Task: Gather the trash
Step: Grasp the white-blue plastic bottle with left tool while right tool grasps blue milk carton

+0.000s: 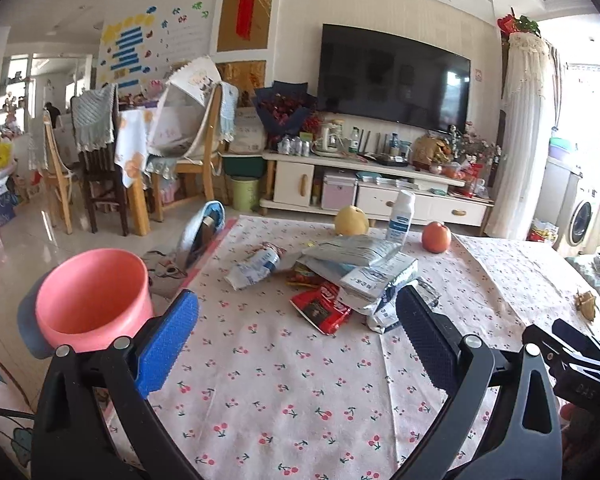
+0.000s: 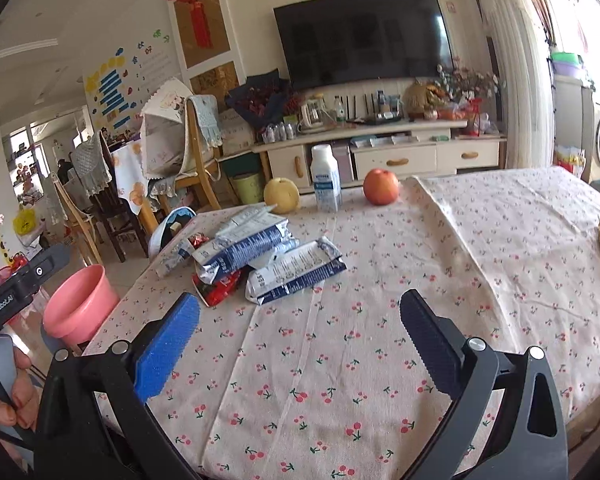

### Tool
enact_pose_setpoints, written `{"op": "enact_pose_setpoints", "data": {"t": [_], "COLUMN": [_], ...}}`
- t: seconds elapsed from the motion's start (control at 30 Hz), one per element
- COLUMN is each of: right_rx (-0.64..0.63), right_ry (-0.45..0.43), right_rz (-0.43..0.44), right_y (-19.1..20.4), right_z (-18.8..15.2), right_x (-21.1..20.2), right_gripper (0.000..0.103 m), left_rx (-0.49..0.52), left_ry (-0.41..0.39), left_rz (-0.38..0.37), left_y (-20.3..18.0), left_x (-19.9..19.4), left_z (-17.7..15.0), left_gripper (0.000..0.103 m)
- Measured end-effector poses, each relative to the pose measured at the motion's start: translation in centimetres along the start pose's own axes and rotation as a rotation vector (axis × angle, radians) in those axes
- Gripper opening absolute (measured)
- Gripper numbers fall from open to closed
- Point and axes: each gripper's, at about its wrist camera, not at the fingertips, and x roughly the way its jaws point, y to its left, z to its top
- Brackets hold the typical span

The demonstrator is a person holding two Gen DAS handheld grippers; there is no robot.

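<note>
Both tongs released, nothing between the pads. Left tongs (image 1: 296, 336) hover over the near part of the tabletop (image 1: 284, 408), jaws spread wide, blue pad on one side, black pad on the other. Right tongs (image 2: 300, 336) same posture over the cherry-print cloth, also empty.

Trash sits in one loose heap toward the far left part of the tabletop:
- grey-white foil pouches (image 1: 364, 264) stacked and overlapping, one lying a bit apart toward the middle (image 2: 296, 272)
- red wrapper (image 1: 320, 308) poking out from under the pouches on the near side
- crumpled blue-white wrapper (image 1: 256, 268) just beside the heap, toward the left edge

Heap is ahead of both tongs, not touched by either.

Pink bucket (image 1: 92, 296) stands off the left edge of the tabletop, lower than it (interior looks empty from the left wrist view; floor under it not clear). In the right wrist view the bucket (image 2: 80, 304) is beside the near left corner.

Along the far edge: yellow pear (image 1: 352, 220), white bottle (image 1: 400, 214) upright, red apple (image 1: 436, 236), spaced apart in a row. Small brownish scrap (image 1: 586, 300) near the right edge, well apart from the heap (can't tell what it is).

A hand (image 2: 8, 400) grips the left tool's handle at the right wrist view's lower left.
</note>
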Motion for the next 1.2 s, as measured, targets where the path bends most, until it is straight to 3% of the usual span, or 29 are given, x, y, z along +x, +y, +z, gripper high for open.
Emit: {"op": "enact_pose_setpoints", "data": {"t": [0.4,0.77,0.87,0.97,1.2], "right_rx": [0.188,0.181,0.182,0.184,0.180], "right_ry": [0.147,0.176,0.187,0.208,0.208], "right_rz": [0.073,0.109,0.118,0.136,0.186], "right_y": [-5.3,-5.6,-5.8,-5.8,-5.2], "right_z": [-0.3,1.2,1.8,2.0,3.1], "right_x": [6.1,9.9,11.4,13.0,15.3], "right_gripper": [0.098,0.097,0.096,0.084,0.083], "left_rx": [0.057,0.058,0.050,0.047,0.037], "left_ry": [0.069,0.121,0.136,0.146,0.178], "left_rz": [-0.080,0.060,0.080,0.104,0.125], "left_y": [0.5,3.2,3.7,4.1,5.5], "left_x": [5.0,11.4,13.2,15.5,20.2], "left_z": [-1.5,-0.1,0.3,0.7,1.3], "left_gripper": [0.100,0.100,0.100,0.100,0.100]}}
